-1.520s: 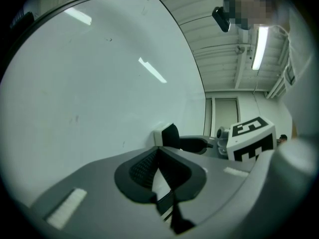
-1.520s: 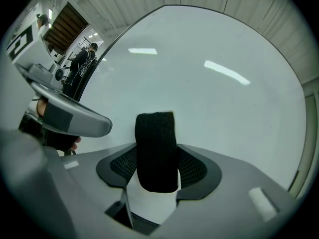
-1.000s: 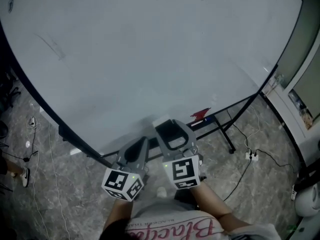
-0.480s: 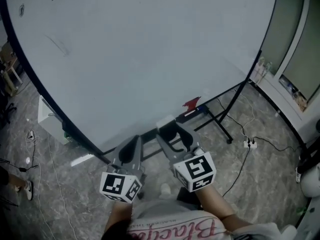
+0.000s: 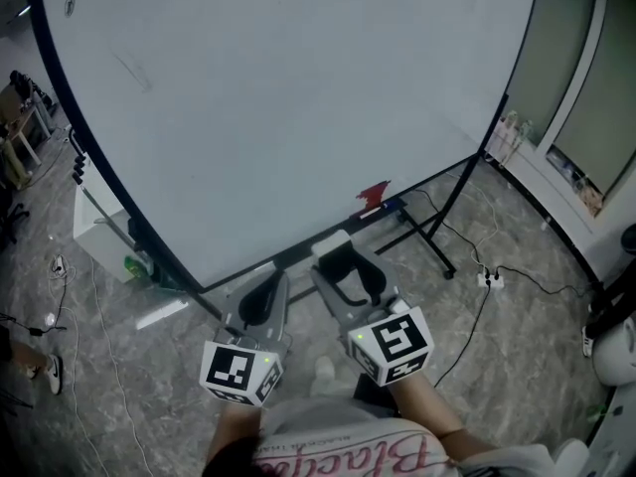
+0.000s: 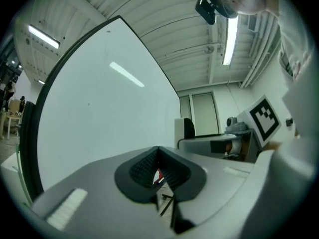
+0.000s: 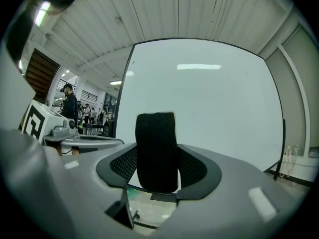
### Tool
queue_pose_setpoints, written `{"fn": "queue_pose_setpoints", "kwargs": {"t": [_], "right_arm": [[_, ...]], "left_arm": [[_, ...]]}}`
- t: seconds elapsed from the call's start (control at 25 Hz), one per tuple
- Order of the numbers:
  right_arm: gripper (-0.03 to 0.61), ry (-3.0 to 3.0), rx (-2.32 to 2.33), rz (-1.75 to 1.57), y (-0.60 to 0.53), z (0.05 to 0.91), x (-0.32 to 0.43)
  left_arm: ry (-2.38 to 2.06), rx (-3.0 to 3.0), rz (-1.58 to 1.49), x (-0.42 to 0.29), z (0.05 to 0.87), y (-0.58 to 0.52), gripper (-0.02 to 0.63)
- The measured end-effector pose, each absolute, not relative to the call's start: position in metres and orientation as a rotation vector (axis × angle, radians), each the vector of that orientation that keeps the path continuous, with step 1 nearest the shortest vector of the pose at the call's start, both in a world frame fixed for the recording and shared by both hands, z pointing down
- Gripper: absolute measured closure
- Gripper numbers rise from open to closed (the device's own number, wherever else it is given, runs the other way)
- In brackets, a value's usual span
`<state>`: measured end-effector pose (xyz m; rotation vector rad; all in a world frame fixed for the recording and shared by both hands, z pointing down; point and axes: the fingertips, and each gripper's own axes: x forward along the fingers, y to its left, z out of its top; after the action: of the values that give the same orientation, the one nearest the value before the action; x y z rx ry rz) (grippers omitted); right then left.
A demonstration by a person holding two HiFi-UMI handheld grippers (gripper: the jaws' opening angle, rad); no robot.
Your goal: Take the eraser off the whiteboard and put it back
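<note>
The whiteboard (image 5: 298, 97) stands on its frame ahead of both grippers, and it fills the right gripper view (image 7: 214, 103). The eraser (image 7: 157, 151) is upright with its black felt face toward the camera, and my right gripper (image 7: 158, 163) is shut on its sides. From the head view its pale top (image 5: 332, 243) shows at the tips of the right gripper (image 5: 338, 258), a short way off the board's lower edge. Beside it, the left gripper (image 5: 266, 288) is shut with nothing in it; its pads (image 6: 144, 166) meet.
A red object (image 5: 375, 195) and a blue marker (image 5: 395, 205) lie on the board's ledge. The stand's legs (image 5: 427, 241) reach across the stone floor. A white box (image 5: 99, 229) sits at the left, a power strip (image 5: 484, 279) with cables at the right. People (image 7: 70, 106) stand far behind.
Both grippers have drawn back from the board's lower edge, so more floor shows between them and it. The right gripper rolled a little and kept the eraser.
</note>
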<state>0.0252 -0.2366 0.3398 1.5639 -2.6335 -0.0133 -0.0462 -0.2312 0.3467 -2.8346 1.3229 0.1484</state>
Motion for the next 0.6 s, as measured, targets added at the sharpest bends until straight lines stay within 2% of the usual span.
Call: {"fn": "queue_pose_setpoints", "kwargs": {"t": [0.6], "right_arm": [[0.339,-2.642,1.560,-0.043,-0.227,0.336,0.024]], "left_arm": [[1.402,-2.804,0.273,-0.057,0.342,-0.223,0.615]]}}
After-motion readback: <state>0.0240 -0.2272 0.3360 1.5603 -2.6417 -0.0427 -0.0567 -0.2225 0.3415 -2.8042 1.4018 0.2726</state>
